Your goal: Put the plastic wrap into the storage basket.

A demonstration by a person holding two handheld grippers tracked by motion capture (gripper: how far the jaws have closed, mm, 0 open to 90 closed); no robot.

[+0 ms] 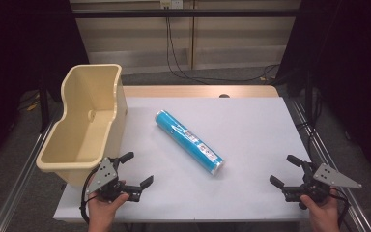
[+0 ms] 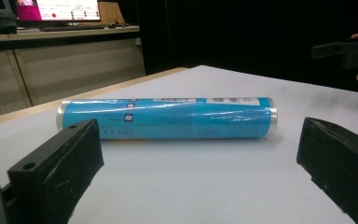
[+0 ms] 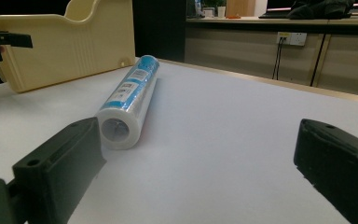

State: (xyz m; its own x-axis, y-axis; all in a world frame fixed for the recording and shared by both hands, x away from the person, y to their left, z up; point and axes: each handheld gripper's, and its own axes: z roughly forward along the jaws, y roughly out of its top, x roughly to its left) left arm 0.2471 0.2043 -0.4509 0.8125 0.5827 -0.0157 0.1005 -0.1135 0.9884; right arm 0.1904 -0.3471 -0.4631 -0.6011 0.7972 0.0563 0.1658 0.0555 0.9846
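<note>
Lying on the counter (image 1: 251, 125) ahead of both wide-open, empty hand-held grippers (left (image 1: 136, 171), right (image 1: 285, 170)), the roll (image 1: 188, 141) may spin away if one jaw nudges it first.

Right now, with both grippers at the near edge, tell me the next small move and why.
Probably bring the left gripper forward to straddle the blue wrapped roll near its middle. The roll lies untouched on the white table, side-on to the left gripper, whose jaws stand wide open. The right gripper is also open but faces the roll's end. The beige bin sits on the left.
</note>
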